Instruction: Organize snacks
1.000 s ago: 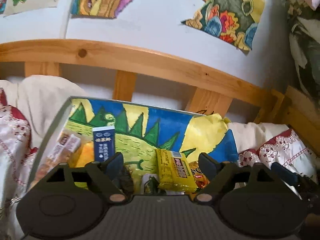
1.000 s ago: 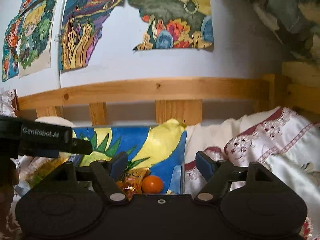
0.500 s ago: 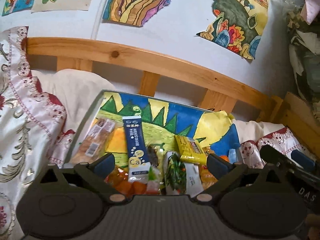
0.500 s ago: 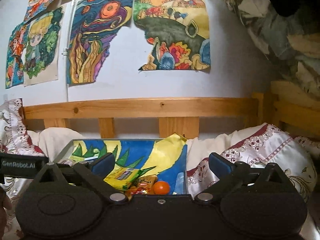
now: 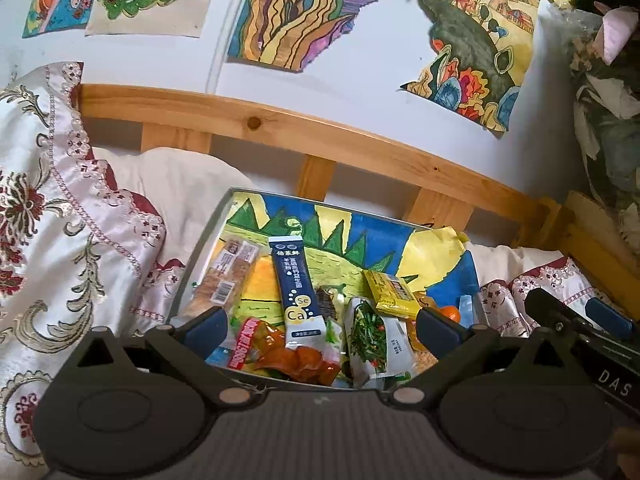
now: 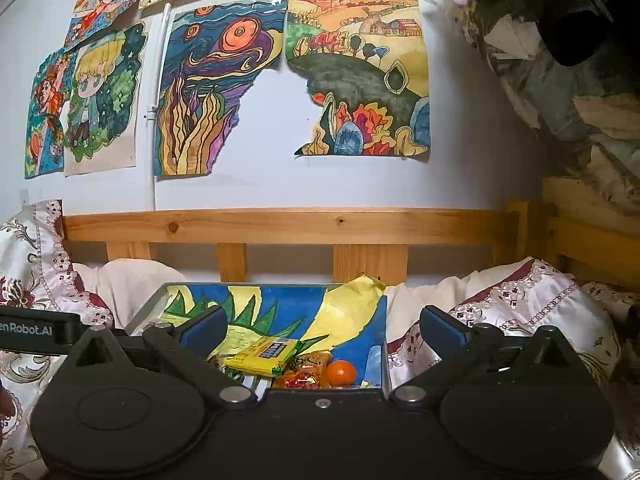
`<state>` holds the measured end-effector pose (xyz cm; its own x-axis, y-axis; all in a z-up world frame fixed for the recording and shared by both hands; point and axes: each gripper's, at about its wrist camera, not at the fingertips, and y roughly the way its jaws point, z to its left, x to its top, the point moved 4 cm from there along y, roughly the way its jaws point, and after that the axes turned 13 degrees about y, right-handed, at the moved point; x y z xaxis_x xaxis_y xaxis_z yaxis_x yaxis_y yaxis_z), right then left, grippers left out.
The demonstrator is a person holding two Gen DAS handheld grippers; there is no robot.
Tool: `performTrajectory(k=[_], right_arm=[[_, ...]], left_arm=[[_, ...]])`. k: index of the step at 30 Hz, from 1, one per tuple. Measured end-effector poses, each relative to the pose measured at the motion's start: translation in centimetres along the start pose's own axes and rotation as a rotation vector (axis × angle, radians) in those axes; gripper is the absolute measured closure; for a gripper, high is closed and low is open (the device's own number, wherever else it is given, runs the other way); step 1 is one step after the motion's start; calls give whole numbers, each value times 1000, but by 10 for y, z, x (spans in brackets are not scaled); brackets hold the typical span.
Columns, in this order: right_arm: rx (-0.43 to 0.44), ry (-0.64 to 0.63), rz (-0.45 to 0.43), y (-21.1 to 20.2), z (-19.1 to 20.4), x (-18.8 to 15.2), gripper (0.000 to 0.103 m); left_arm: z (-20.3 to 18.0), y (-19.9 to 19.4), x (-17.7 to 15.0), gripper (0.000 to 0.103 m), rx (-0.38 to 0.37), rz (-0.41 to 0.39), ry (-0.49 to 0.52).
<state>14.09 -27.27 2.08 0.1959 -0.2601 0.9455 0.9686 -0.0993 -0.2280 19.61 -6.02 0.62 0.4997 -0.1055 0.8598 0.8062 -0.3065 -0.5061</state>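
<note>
Snacks: heaped in a shallow tray (image 5: 200, 256) lined with a painted sheet of green peaks, blue sky and yellow sun; the tray sits on the bedding in front of a wooden bed rail (image 5: 280, 128).
Left gripper (image 5: 322, 326): fingers spread wide, nothing between them; it hangs over the tray's near edge.
Navy sachet (image 5: 298, 284): marked "Se Ca", lying lengthwise at 12 o'clock from the left gripper's midpoint.
Biscuit pack (image 5: 228, 276): clear wrapper, at 10 o'clock, along the tray's left wall.
Red-orange packet (image 5: 280, 348): at 7 o'clock, overlapped by the sachet's lower end.
Green-leaf pouch (image 5: 370, 340): at 4 o'clock, just beside the sachet.
Yellow packet (image 5: 390, 290): at 2 o'clock, resting on other snacks.
Right gripper (image 6: 322, 330): fingers spread wide, holding nothing; it hangs above the tray's right half.
Orange fruit (image 6: 341, 373): at 5 o'clock from the right gripper's midpoint, touching an orange wrapper (image 6: 306, 368).
Wall: child-style paintings (image 6: 216, 92) taped above the rail.
</note>
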Motion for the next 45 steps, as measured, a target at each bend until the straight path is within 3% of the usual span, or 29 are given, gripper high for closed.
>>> performTrajectory(k=[12, 20, 45], right_arm=[[16, -11, 11, -12, 10, -9, 1], [27, -16, 22, -21, 15, -14, 1], [36, 16, 51, -60, 13, -23, 1]], left_arm=[[15, -17, -13, 1, 30, 1, -7], [26, -27, -30, 1, 66, 20, -73], [20, -70, -55, 1, 141, 14, -69]])
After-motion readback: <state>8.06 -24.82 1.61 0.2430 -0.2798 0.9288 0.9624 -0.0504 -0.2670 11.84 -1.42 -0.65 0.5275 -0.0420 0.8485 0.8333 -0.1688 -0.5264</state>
